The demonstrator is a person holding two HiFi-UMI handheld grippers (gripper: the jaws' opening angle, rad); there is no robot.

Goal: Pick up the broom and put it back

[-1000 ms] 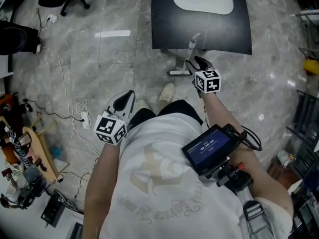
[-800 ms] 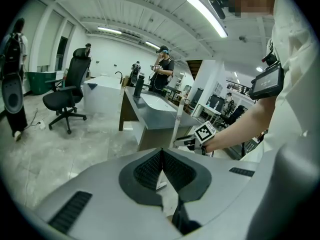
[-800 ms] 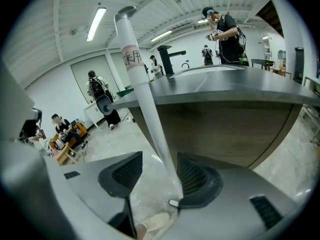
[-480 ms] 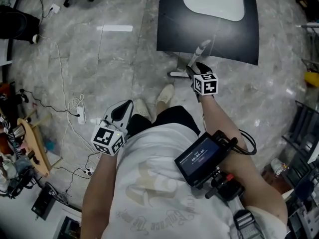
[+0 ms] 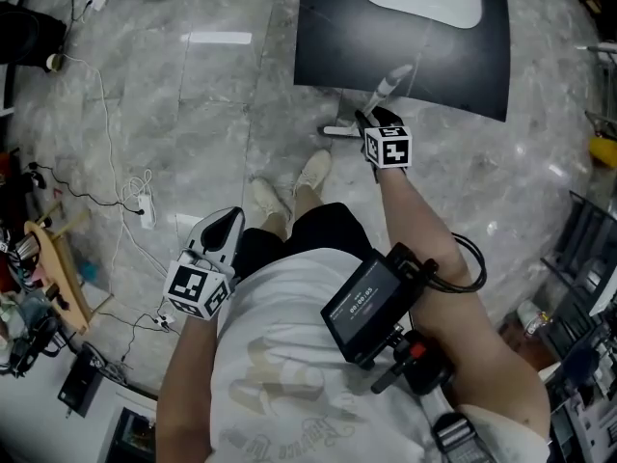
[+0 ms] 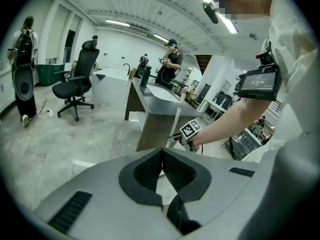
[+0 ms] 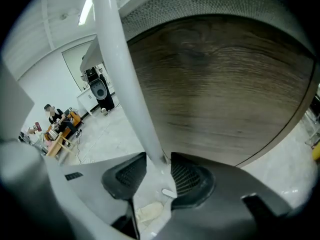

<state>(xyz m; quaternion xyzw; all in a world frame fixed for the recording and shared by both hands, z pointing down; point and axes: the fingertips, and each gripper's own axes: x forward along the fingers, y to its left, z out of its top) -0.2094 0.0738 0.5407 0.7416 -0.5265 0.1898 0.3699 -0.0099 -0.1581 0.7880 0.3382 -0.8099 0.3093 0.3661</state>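
Marble floor (image 5: pixel 193 114): right gripper (image 7: pixel 159 160) has just been closing round broom handle (image 7: pixel 122 79), not yet clamped. Centre it first. Left gripper (image 6: pixel 161 154) pressed together, empty.

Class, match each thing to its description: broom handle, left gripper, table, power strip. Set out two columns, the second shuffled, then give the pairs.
1 broom handle
2 left gripper
3 table
4 power strip

A dark top
B flat on the floor, head view's left side
C white, slanting at the table's edge
D jaws shut, empty

Pairs: 1-C, 2-D, 3-A, 4-B
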